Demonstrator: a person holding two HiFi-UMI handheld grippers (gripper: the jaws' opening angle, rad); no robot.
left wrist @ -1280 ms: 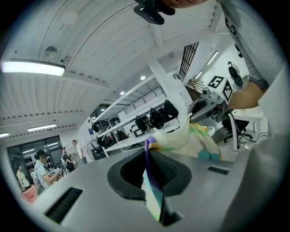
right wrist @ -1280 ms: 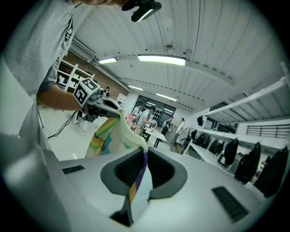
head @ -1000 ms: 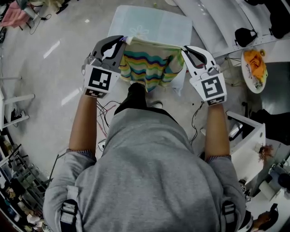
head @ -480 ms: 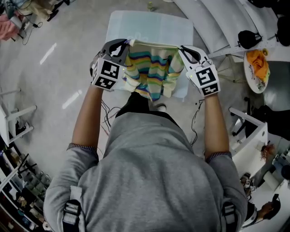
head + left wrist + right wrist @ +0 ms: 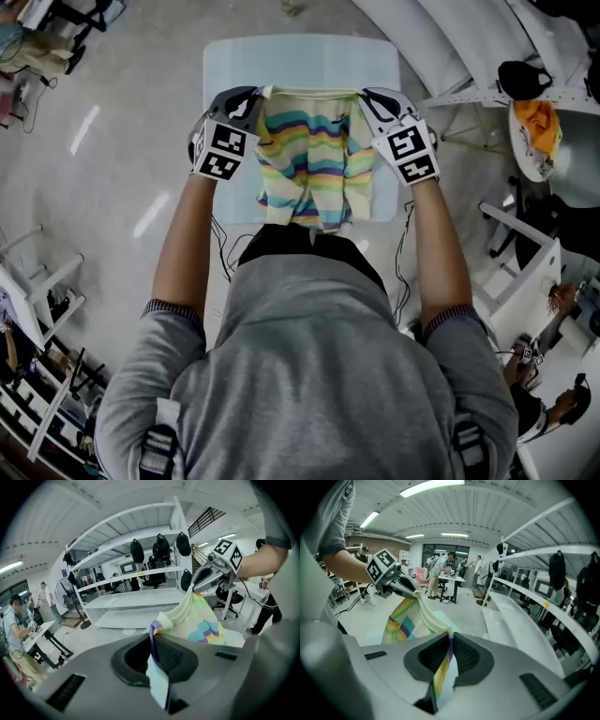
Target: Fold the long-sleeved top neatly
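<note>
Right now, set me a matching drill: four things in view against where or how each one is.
1 left claw
2 right claw
3 striped top
4 orange cloth

A far right of the head view
B shut on the top's left corner
C stretched between both claws
D shut on the top's right corner

Pairs: 1-B, 2-D, 3-C, 4-A

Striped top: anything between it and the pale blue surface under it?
Nothing visible. The left gripper and right gripper are each shut on the upper edge of the striped top, which hangs over the pale blue surface. The bare part of that surface holds nothing. The patch under the fabric is hidden.
</note>
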